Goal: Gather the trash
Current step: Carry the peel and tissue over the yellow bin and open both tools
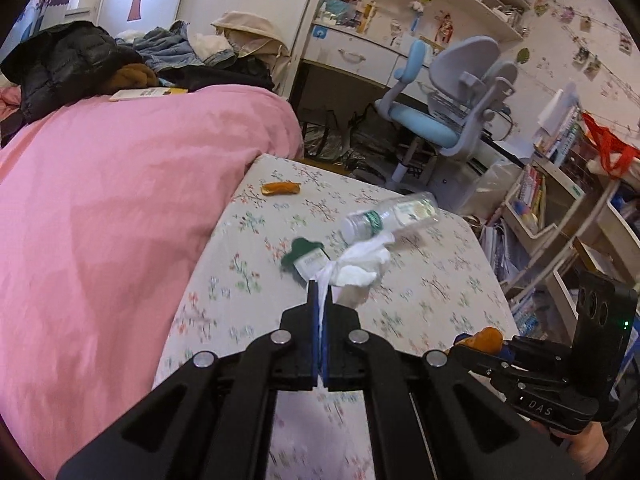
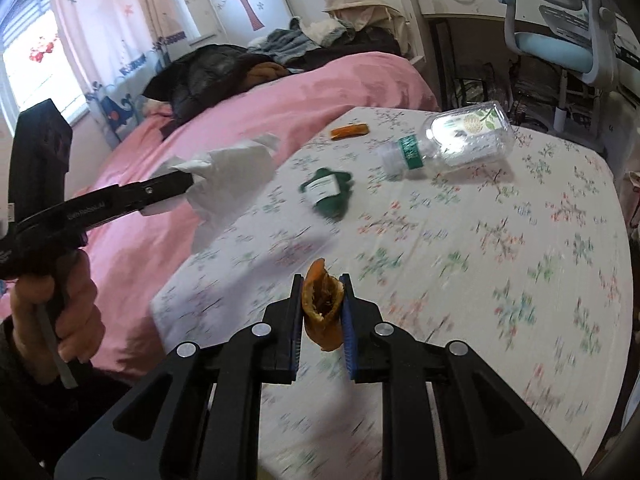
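Observation:
My left gripper (image 1: 320, 294) is shut on a crumpled white tissue (image 1: 362, 266), held above the floral sheet (image 1: 424, 292). In the right wrist view the left gripper (image 2: 182, 186) comes in from the left with the tissue (image 2: 230, 168) hanging off its tip. My right gripper (image 2: 322, 286) is shut on an orange-brown scrap of peel or pastry (image 2: 323, 312). On the sheet lie an empty clear plastic bottle (image 1: 390, 216) (image 2: 452, 140), a green packet (image 1: 305, 258) (image 2: 328, 190) and an orange wrapper (image 1: 280, 188) (image 2: 350, 131).
A pink quilt (image 1: 120, 200) covers the bed's left side, with dark jackets and clothes (image 1: 76, 60) piled at its far end. Past the bed's corner stand a blue desk chair (image 1: 452, 92) and a desk. Crowded shelves (image 1: 560, 200) line the right.

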The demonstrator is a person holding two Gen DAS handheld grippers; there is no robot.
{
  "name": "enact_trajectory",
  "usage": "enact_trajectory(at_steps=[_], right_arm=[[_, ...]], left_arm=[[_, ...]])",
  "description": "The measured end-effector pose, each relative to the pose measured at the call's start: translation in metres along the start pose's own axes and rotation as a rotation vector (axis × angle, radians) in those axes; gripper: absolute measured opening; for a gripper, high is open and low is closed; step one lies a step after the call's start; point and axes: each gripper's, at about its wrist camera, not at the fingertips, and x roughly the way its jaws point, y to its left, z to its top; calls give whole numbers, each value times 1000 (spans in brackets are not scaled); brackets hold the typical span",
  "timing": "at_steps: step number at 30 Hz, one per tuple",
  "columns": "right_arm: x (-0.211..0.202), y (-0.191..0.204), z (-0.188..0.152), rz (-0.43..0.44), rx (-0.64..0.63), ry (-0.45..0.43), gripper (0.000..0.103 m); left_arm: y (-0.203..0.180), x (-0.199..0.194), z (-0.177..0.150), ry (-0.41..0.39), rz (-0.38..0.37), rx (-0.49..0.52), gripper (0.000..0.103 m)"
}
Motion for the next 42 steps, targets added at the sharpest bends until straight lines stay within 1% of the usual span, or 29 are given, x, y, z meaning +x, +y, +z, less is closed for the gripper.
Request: enact_trajectory(at_steps=[10,14,17,19,23,24,25,26,27,29,30,34,38,42], right_arm=[[-47,33,-64,54,43,-23,15],[-60,43,-86,101,69,-20,15],[-68,55,-100,121,55,-1,15],[-69,63,-113,140,50,29,15],[-61,78,-138,168,29,136,15],[-54,83,-147,176,26,194,16],[-50,86,-154,168,21,230,17],[-45,89,-160,139,9,260,23],[-42,91,-164,122,1,273,29],[-38,92,-168,114,1,294,33],[-38,92,-168,110,2,291,35],[-38,87,-167,109,32,275,38],[-40,78,-165,78,58,258,41],[-47,63,-160,34,123,200,45]], left_arm=[[-24,-34,-45,13,-23,56,1],[-32,-43,-61,22,-26,80,1],[-39,-49,-70,24,-28,103,1],[-41,-52,-75,24,-29,114,1],[-44,-57,-82,23,-35,121,1],[-44,-58,-84,23,-36,122,1],[-45,-59,-84,22,-37,122,1],[-45,-59,-85,22,-38,122,1],[-45,-60,-86,21,-39,121,1],[-46,-62,-88,20,-41,121,1],[-47,-63,-89,19,-41,122,1],[-49,-64,-93,20,-41,131,1],[-52,-65,-97,25,-42,138,1],[-57,-67,-106,50,-51,148,1]])
